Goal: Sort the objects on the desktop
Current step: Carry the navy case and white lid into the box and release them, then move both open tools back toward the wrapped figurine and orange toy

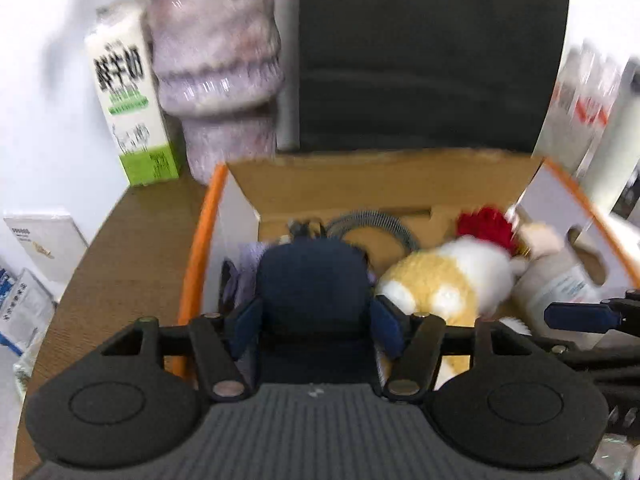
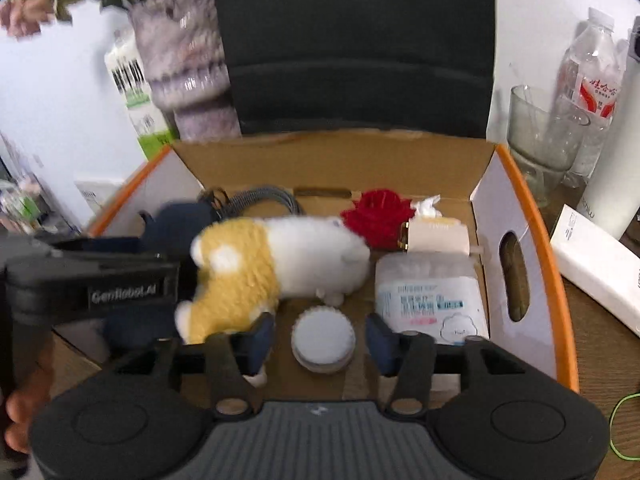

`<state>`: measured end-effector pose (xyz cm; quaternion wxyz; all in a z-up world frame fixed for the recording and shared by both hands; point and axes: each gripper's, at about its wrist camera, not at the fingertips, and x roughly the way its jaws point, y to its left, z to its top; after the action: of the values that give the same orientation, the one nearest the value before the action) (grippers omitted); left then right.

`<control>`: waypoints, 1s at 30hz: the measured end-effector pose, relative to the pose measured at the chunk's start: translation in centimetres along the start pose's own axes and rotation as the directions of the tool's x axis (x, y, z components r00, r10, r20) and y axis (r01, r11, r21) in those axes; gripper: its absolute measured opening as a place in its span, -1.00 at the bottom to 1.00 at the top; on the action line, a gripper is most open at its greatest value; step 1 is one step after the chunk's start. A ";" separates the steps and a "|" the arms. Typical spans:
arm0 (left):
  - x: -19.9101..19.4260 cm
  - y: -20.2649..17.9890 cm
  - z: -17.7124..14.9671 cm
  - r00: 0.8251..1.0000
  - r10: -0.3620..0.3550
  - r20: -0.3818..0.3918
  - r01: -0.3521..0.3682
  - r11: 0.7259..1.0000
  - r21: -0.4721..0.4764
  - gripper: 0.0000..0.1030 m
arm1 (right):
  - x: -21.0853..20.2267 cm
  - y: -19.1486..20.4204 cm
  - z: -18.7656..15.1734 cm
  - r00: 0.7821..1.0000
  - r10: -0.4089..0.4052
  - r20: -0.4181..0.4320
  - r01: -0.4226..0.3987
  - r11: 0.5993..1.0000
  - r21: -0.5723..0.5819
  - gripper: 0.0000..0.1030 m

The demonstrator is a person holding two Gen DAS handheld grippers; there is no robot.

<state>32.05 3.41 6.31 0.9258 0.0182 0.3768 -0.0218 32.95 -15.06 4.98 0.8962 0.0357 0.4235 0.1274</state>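
You have one cardboard box (image 2: pixel 520 208) in front of you, and everything counts from it. Inside the box you see one plush toy (image 2: pixel 280 260), one red flower (image 2: pixel 376 212), one dark blue pouch (image 1: pixel 312 280), one grey coiled cable (image 1: pixel 372 224), one white packet of wipes (image 2: pixel 428 296), one round white lid (image 2: pixel 323 340) and one small cream bottle (image 2: pixel 436 236). Behind the box to the left stand one milk carton (image 1: pixel 128 108) and one purple vase (image 1: pixel 216 60). Directly behind the box is one black chair back (image 2: pixel 352 40). To the right of the box you have one glass (image 2: pixel 540 136), one water bottle (image 2: pixel 592 80) and one long white box (image 2: pixel 600 264).
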 end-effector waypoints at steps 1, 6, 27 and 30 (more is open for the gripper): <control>-1.0 0.2 0.4 1.000 0.004 0.028 -0.003 1.000 -0.021 0.39 | -0.6 -0.3 0.2 1.000 0.013 0.016 -0.013 1.000 0.014 0.39; -7.3 -0.2 -1.5 0.989 -0.043 0.138 0.061 0.990 -0.126 0.74 | -4.2 -1.0 -0.8 0.995 -0.028 0.096 0.025 0.999 0.036 0.51; -22.3 -3.8 -25.4 0.973 -0.117 0.201 0.122 0.993 -0.012 1.00 | -19.4 1.7 -24.4 0.963 -0.125 0.241 0.134 0.991 -0.023 0.82; -23.3 -3.6 -28.2 0.976 -0.073 0.205 0.066 0.997 0.038 1.00 | -20.3 2.2 -28.1 0.959 -0.164 0.233 0.177 0.983 -0.039 0.82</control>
<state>-4.45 1.80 2.38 0.9582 0.0171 0.2790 -0.0618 -1.38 -19.39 2.64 0.9473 -0.0131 0.3150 0.0572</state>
